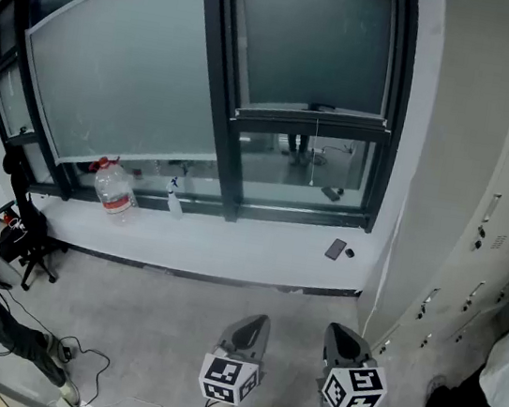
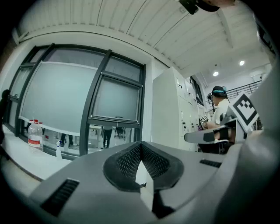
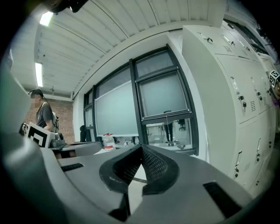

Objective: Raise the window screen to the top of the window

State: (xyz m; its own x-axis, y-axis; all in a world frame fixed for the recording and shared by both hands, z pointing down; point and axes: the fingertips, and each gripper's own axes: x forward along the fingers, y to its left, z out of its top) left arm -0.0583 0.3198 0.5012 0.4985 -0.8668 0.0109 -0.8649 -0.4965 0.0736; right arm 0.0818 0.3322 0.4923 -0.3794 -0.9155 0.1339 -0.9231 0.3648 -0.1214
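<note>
Facing window screen [image 1: 311,45] | sill [image 1: 230,242] holds bottle [image 1: 114,191], perhaps phone [image 1: 336,249] | left tongs [image 1: 256,322], right tongs [image 1: 339,333] clenched, empty

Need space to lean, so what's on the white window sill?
The white window sill holds a large clear red-capped water bottle, a small spray bottle, a dark flat phone and a small dark round thing. Its far left end is covered by something black.
</note>
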